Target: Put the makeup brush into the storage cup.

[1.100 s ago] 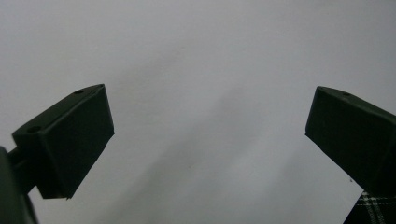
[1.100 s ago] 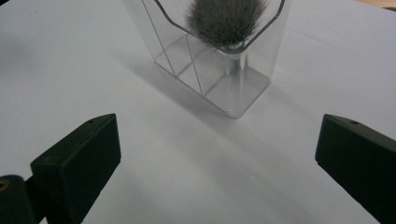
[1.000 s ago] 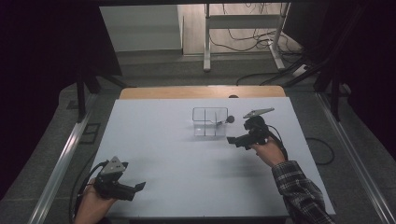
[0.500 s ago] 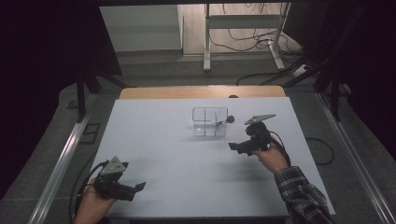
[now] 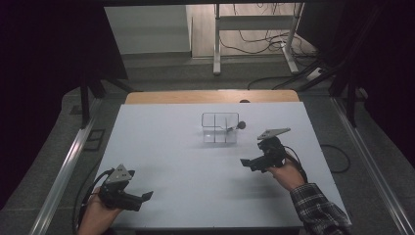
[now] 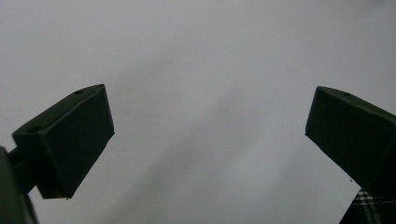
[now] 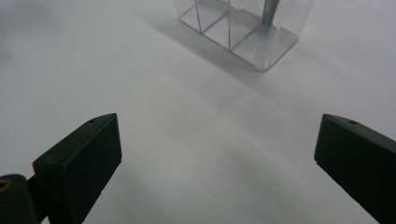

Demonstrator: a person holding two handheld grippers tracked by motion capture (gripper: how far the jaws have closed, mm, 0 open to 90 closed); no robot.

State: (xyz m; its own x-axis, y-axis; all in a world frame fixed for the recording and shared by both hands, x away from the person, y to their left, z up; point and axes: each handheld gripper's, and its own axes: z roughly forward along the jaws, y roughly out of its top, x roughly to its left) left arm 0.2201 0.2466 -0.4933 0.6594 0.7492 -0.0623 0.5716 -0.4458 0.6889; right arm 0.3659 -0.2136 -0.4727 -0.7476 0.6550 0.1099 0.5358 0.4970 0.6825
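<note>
A clear divided box (image 5: 220, 128) stands on the white table (image 5: 176, 147) just past its middle. A thin utensil with a dark round head (image 5: 241, 125) leans out of the box's right compartment. In the right gripper view the box (image 7: 238, 28) lies ahead with the utensil's grey stem (image 7: 268, 11) inside. My right gripper (image 5: 250, 163) hovers open in front of and right of the box, nothing between its jaws (image 7: 215, 158). My left gripper (image 5: 143, 198) rests open near the table's front left corner, over bare table (image 6: 205, 135).
A wooden strip (image 5: 210, 96) runs along the table's far edge. Metal rails (image 5: 68, 161) flank both sides. Desk legs and cables (image 5: 254, 44) stand on the floor beyond. A plaid sleeve (image 5: 318, 210) comes in at the bottom right.
My right gripper has drawn back from the box, toward the front of the table and slightly right. The left gripper has stayed put.
</note>
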